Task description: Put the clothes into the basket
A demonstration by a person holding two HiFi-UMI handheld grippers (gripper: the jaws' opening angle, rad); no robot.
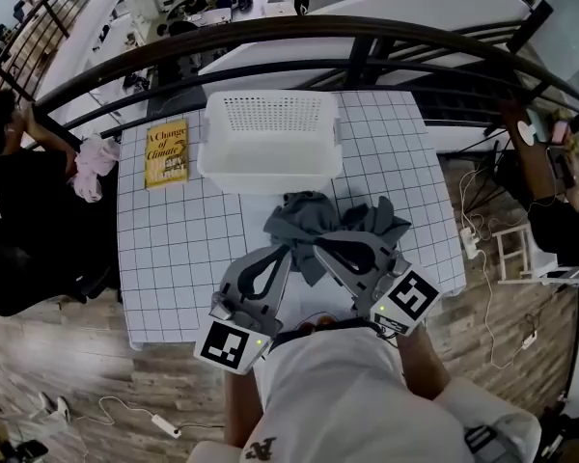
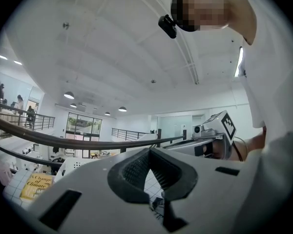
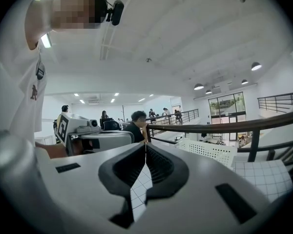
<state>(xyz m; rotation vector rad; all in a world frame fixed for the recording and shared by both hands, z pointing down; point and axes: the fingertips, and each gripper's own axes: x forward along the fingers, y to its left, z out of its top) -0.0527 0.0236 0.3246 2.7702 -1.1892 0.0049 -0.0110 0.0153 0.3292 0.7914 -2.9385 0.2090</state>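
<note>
Lying in a crumpled heap on the white gridded surface (image 1: 174, 249), the grey clothes (image 1: 304, 215) sit just in front of the white perforated basket (image 1: 270, 172), which holds none of them. Both grippers point toward the heap from the near side. The left gripper (image 1: 288, 249) and the right gripper (image 1: 320, 246) sit close together, with their tips at the near edge of the fabric.

In the left gripper view the 2 fingers (image 2: 132, 169) meet at their tips, and a dark scrap shows through the gap lower down. In the right gripper view the fingers (image 3: 161, 165) are likewise pressed together, with only grid lines showing through the gap. Whether either pair pinches cloth cannot be made out.

A yellow book (image 1: 166, 152) lies at the surface's far left corner, well apart from the clothes. A pink cloth (image 1: 95, 162) sits just beyond that edge.
</note>
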